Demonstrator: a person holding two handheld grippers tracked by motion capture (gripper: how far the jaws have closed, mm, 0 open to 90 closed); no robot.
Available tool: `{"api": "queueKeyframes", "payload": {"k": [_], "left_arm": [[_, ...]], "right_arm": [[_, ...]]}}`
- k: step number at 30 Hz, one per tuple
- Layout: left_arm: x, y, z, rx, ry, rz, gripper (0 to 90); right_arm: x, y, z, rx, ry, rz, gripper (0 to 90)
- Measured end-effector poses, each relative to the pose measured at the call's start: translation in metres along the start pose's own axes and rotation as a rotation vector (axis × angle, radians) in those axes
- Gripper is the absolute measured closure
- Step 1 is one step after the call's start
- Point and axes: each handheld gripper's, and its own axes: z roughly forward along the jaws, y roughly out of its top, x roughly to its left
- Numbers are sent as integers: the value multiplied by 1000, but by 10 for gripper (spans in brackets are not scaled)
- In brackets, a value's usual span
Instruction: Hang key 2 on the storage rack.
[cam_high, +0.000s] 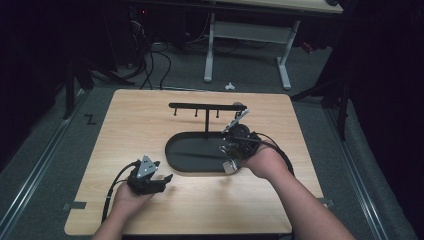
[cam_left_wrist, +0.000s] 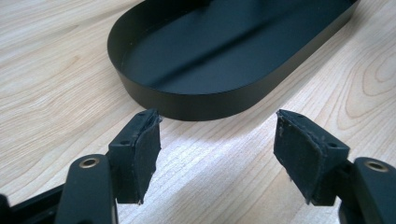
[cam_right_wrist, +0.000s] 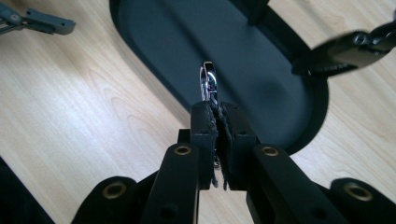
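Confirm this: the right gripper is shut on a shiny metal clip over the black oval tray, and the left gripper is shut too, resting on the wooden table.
Not quite: the left gripper is open. The left gripper view shows its jaws standing wide apart with nothing between them. The rest holds: right gripper shut on the metal clip over the tray.

The left gripper hung with its jaws spread wide and nothing between them, low over the wooden table, just short of the black oval tray's rounded end.
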Motion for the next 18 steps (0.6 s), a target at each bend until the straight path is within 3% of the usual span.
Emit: {"api": "queueKeyframes", "payload": {"k": [3, 18], "left_arm": [[2, -2, -2, -17, 10, -13, 323], [8, -18, -24, -11, 62, -44, 323]], "right_arm": [[-5, 1, -1, -6, -1, 14, 850], [-22, 19, -3, -24, -15, 21, 850]]}}
